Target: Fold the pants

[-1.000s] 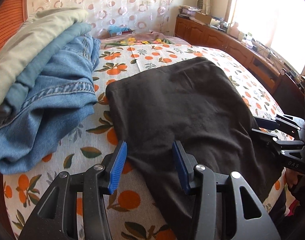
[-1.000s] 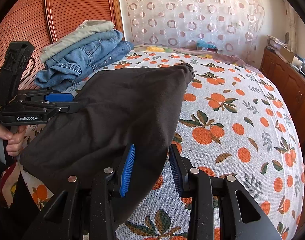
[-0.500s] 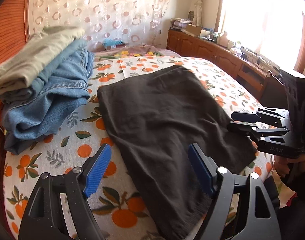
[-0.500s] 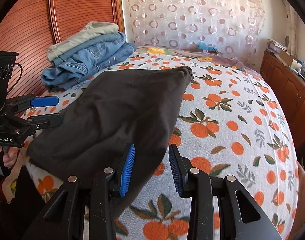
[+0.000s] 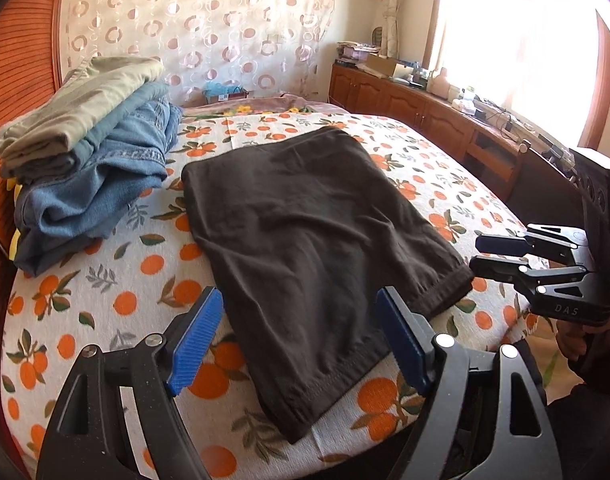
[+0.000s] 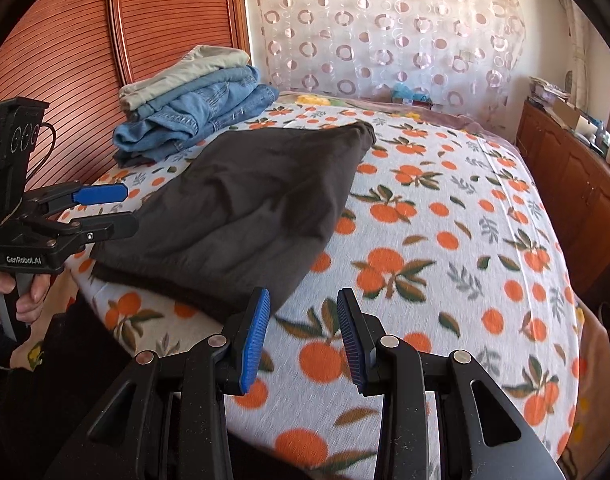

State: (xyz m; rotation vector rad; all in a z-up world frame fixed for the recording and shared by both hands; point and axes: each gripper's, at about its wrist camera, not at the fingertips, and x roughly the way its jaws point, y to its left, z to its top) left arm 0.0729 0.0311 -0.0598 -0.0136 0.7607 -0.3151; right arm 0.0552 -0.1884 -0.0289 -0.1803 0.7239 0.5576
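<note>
The dark pants (image 5: 305,240) lie flat on the orange-print bedspread (image 5: 117,304), doubled into a rough rectangle with the hemmed edges at the near corner of the bed, which reads as a fold set down and let go. The left gripper (image 5: 301,340) hangs above that near hem with its jaws spread wide; they have just been opening, and nothing is between the blue pads (image 5: 197,344), so the cloth rests on its own weight. The right gripper (image 6: 303,336) sits off the pants' right edge over bare bedspread, its jaws partly open and empty. Both tools stand clear of the fabric, probably to avoid dragging the fold out of line. Against the headboard a stack of 3 or so folded garments (image 5: 93,160) waits, jeans beneath a pale pair, though the exact count is hard to tell; the dark pair likely joins it after 1 more fold.
</note>
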